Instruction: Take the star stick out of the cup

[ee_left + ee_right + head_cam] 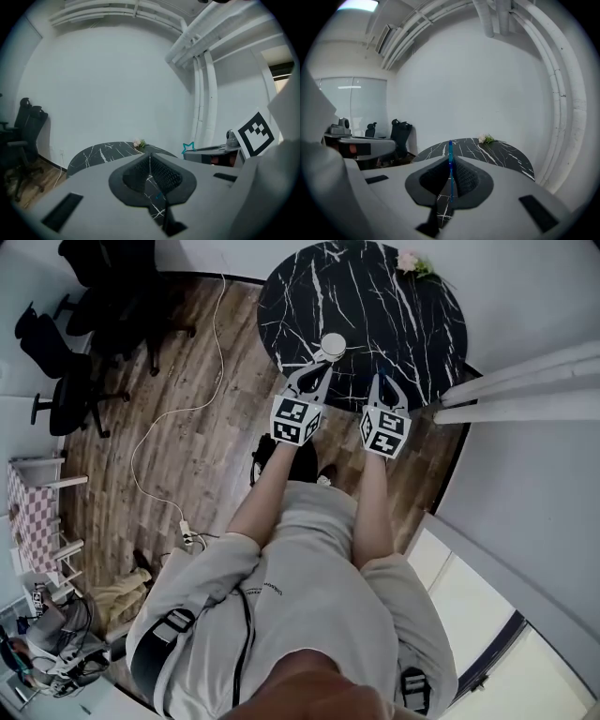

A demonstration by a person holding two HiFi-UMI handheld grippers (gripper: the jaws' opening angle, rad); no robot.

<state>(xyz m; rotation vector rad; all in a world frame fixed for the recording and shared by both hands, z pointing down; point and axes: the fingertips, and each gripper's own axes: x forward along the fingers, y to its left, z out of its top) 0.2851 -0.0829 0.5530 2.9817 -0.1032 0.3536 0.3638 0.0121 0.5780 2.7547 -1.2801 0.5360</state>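
Marble table [412, 324] edge; right gripper [451, 159] tight on star stick [450, 183], left gripper [149, 157] together.

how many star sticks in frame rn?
1. The star stick stands upright in the right gripper, jaws shut on it, clear of the cup. The cup's inside is too small to check for more.

Soft even light, fisheye-warped edges
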